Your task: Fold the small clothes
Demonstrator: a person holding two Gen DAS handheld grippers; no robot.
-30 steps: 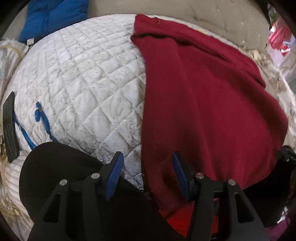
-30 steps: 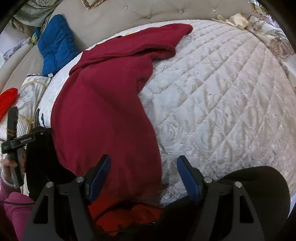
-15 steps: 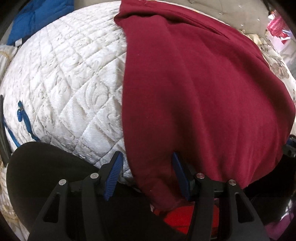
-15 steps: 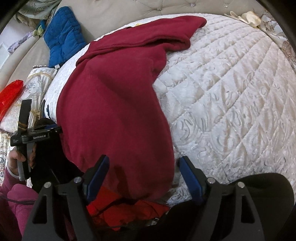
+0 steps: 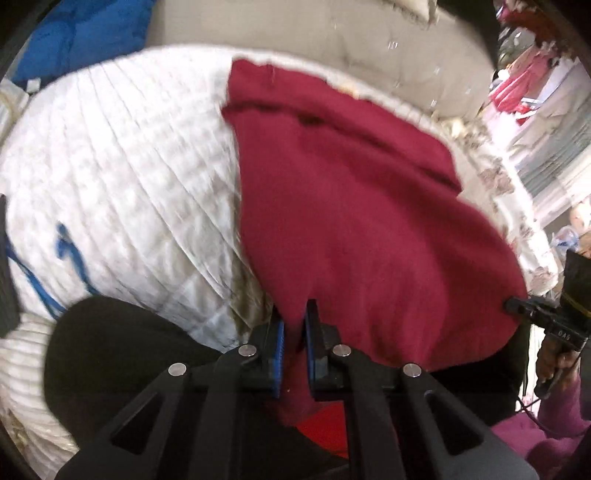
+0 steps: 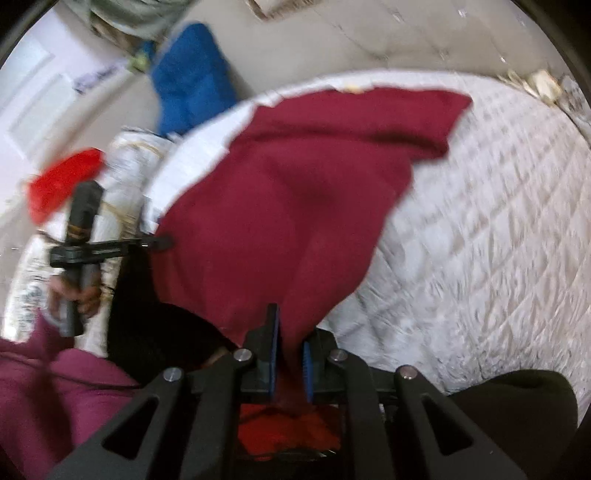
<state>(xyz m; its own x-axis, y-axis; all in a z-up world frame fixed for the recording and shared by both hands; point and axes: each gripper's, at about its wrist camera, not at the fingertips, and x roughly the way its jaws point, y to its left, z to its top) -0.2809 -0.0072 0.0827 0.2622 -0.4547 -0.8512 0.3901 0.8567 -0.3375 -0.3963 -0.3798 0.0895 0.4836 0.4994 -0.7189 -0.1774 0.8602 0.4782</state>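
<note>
A dark red garment (image 5: 354, 206) lies spread on a white quilted bed (image 5: 118, 177), its far sleeve folded across the top. My left gripper (image 5: 294, 332) is shut on the garment's near left hem corner. My right gripper (image 6: 290, 349) is shut on the near right hem corner of the same garment (image 6: 288, 206). Each gripper also shows in the other's view, the right one at the garment's edge (image 5: 517, 306) and the left one at the opposite edge (image 6: 162, 242). The near hem is lifted off the bed (image 6: 480, 229). Both views are blurred by motion.
A blue cushion (image 6: 192, 77) lies against the beige headboard (image 5: 332, 33) at the back. A bright red item (image 6: 62, 177) sits left of the bed. A black rounded object (image 5: 122, 350) lies at the bed's near edge. Bright red cloth (image 6: 284, 428) lies below the grippers.
Both grippers have closed on the garment's near hem corners; half a second ago their jaws stood wide open around it. The views have shifted and the hem is pulled up.
</note>
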